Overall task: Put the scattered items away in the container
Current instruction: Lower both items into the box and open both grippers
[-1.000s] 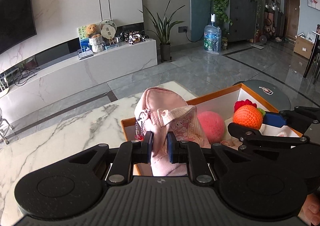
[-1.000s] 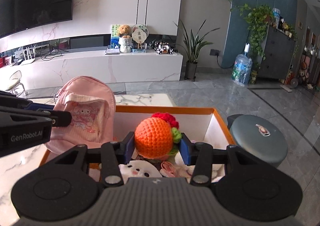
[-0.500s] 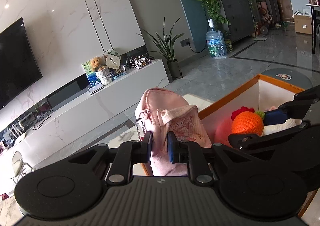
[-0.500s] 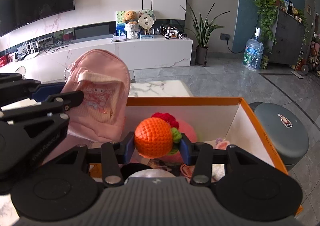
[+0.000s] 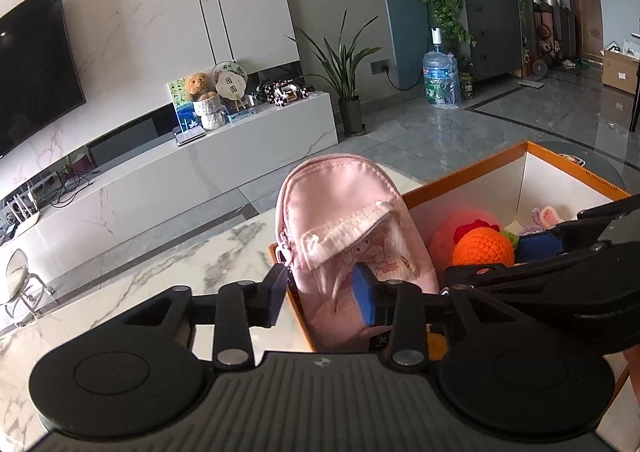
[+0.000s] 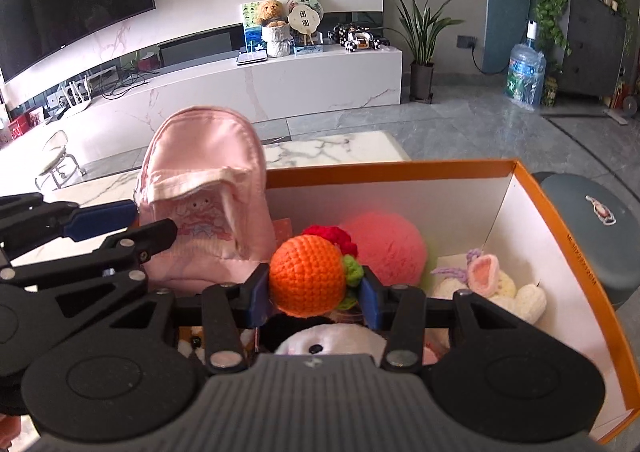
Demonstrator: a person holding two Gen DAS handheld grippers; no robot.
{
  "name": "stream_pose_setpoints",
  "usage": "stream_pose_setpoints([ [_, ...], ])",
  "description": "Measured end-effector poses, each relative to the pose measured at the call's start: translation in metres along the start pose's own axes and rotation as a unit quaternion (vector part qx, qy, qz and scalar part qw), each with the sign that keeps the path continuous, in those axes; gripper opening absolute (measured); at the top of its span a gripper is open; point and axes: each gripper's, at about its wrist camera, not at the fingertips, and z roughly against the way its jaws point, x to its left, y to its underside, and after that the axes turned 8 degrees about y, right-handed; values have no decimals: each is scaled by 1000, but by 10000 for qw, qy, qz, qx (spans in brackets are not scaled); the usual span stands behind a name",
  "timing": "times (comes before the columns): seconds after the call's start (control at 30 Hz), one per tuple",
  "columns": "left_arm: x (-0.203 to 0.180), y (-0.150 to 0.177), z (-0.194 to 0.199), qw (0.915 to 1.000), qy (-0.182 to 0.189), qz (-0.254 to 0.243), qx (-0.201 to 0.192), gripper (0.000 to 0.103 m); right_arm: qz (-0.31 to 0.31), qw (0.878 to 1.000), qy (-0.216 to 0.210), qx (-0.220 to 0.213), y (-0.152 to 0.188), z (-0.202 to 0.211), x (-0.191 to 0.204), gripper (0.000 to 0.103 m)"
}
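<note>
On the left, my left hand-held gripper (image 5: pixel 322 298) has just been opening its jaws; they now stand apart on either side of the one pink backpack (image 5: pixel 352 228), the left pad clear of the fabric. Whether the right pad still touches it I cannot tell. The backpack stands upright at the left end of the single orange-rimmed box (image 6: pixel 576 252), which sits on the marble counter (image 5: pixel 140 284).

Further right, my right hand-held gripper (image 6: pixel 314 294) is clamped on one orange crocheted ball (image 6: pixel 308 276) with a green and red tuft, holding it over the box's open top. Behind that ball, inside the box, rests one fluffy pink ball (image 6: pixel 388 248). Right of it lies one cream crocheted toy (image 6: pixel 496 284) with a pink ear. Just under my right hand-held gripper one white plush (image 6: pixel 328 342) with a dark eye peeks out. So I count two balls, one backpack and at least two soft toys, with other items underneath too hidden to number.
</note>
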Motion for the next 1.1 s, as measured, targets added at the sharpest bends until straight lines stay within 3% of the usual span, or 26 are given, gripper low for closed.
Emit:
stream_pose_setpoints([
  [0.4, 17, -1, 2, 9996, -41, 280, 45, 44, -213, 9990, -383, 112, -11, -5, 5, 49],
  [0.77, 32, 8, 9, 9981, -33, 599, 171, 45, -88, 9984, -51, 554, -17, -27, 20, 49],
  [0.9, 29, 10, 11, 9980, -9, 608, 192, 46, -368, 9959, -130, 819, -15, -34, 12, 48],
  [1.1, 29, 13, 16, 9978, -40, 635, 206, 49, -335, 9970, 139, 689, -13, -28, 13, 52],
])
